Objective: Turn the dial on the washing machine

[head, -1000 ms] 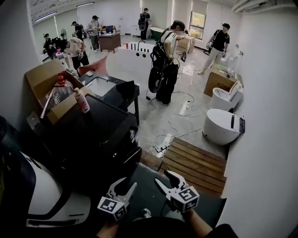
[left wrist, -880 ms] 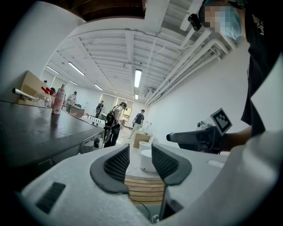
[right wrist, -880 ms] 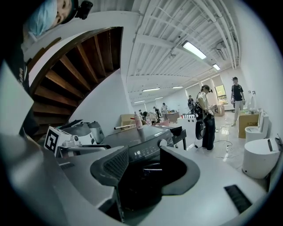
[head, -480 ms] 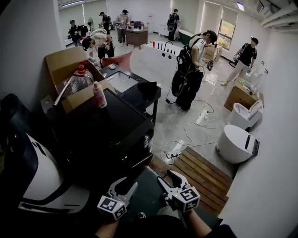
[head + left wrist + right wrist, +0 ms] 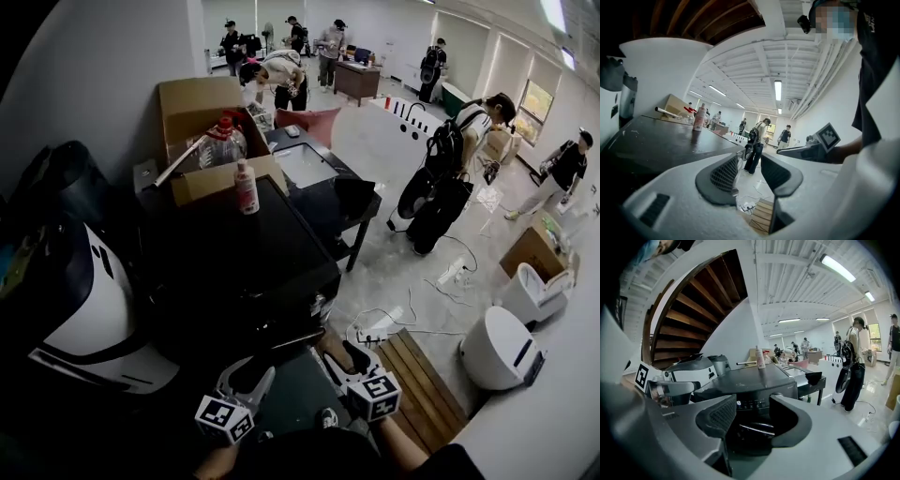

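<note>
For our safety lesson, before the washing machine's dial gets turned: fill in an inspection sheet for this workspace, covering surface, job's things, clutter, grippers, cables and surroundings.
Surface: washing machine top, dark, lid shut.
Job's things: control panel lit on the front edge; dial not clearly made out; untouched.
Clutter: bottle upright on the top; cardboard box holding a red-capped jug beyond it.
Grippers: left gripper and right gripper open, empty; right faces the panel.
Cables: power strip and loose white cables on the floor beside the machine.
Surroundings: several people at work; wooden platform at right.
</note>
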Available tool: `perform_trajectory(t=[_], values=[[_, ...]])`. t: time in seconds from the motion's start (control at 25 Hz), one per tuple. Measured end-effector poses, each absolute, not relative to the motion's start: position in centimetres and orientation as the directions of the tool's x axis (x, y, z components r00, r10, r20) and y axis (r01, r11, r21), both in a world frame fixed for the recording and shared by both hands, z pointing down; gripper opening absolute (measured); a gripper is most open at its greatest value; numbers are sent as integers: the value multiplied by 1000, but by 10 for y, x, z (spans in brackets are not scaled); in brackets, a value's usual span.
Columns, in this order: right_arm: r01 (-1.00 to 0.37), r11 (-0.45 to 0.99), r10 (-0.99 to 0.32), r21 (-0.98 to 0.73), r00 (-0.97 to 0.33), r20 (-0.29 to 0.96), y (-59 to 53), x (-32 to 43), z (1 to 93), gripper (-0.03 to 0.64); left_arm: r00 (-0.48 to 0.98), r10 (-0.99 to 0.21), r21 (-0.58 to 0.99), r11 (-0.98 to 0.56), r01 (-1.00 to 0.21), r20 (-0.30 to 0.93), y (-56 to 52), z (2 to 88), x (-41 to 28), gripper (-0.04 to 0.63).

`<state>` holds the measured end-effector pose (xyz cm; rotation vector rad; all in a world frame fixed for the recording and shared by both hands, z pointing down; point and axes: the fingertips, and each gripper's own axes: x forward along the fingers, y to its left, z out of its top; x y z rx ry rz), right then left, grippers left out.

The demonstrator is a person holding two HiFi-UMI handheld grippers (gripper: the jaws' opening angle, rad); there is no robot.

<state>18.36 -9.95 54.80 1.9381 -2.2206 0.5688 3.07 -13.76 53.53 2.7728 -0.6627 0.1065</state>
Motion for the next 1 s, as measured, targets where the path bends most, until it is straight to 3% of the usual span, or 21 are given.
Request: perform_trajectory(t=[0.48, 1.0], values=[[-962, 257, -856, -96, -273, 440, -171, 228, 582, 202, 706, -690, 264, -659, -704, 160, -131, 542, 11, 150], [-948, 319, -804, 2, -269, 530, -228, 235, 633, 272, 603, -763, 296, -535, -791, 232, -111, 573, -1, 149]])
